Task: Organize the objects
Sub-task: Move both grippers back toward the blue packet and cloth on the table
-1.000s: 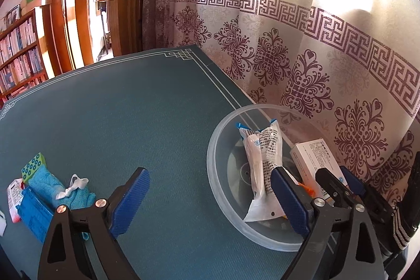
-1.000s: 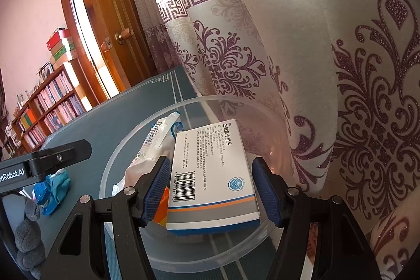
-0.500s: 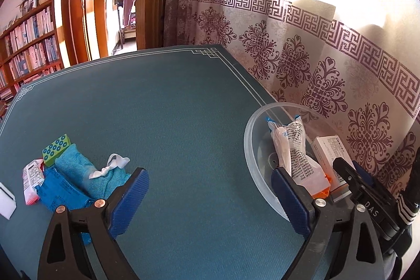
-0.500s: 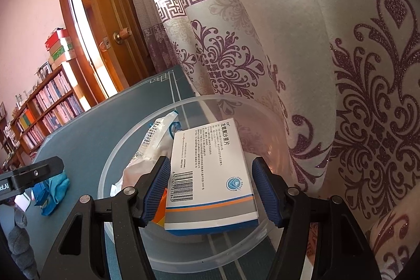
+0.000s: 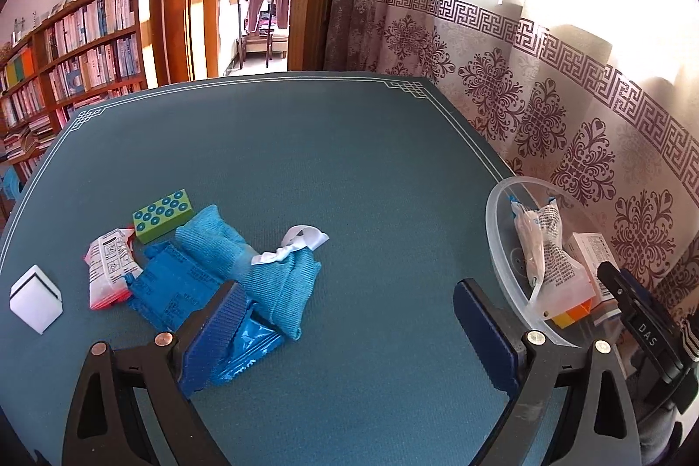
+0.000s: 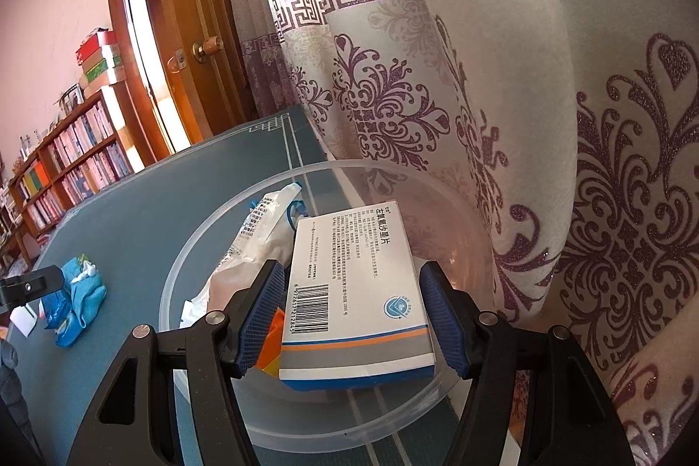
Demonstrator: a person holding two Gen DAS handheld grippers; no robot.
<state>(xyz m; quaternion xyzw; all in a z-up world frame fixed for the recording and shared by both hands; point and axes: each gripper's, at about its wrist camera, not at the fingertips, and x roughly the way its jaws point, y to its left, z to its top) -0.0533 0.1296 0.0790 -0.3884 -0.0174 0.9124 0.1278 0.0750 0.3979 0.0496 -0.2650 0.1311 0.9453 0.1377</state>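
Note:
My right gripper (image 6: 351, 269) is shut on a white medicine box (image 6: 354, 282) with a barcode, held just over the clear plastic bowl (image 6: 209, 243). In the bowl lie a white plastic packet (image 6: 262, 230) and an orange block (image 6: 271, 343). My left gripper (image 5: 349, 291) is open with nothing between its pads, low over the teal table. Its left finger (image 5: 214, 326) overlaps a blue foil packet (image 5: 174, 287) beside a blue cloth (image 5: 262, 256) with a white ribbon. The bowl (image 5: 493, 212) sits at the right edge of the left wrist view.
Left of the cloth lie a green dotted block (image 5: 162, 215), a red-and-white packet (image 5: 109, 267) and a white cube (image 5: 35, 298). A patterned curtain (image 5: 568, 143) hangs close behind the bowl. Bookshelves and a wooden door stand beyond the table's far edge.
The left gripper has swung left, away from the bowl and toward the pile of blue cloth and packets. The right gripper has stayed over the bowl with the box.

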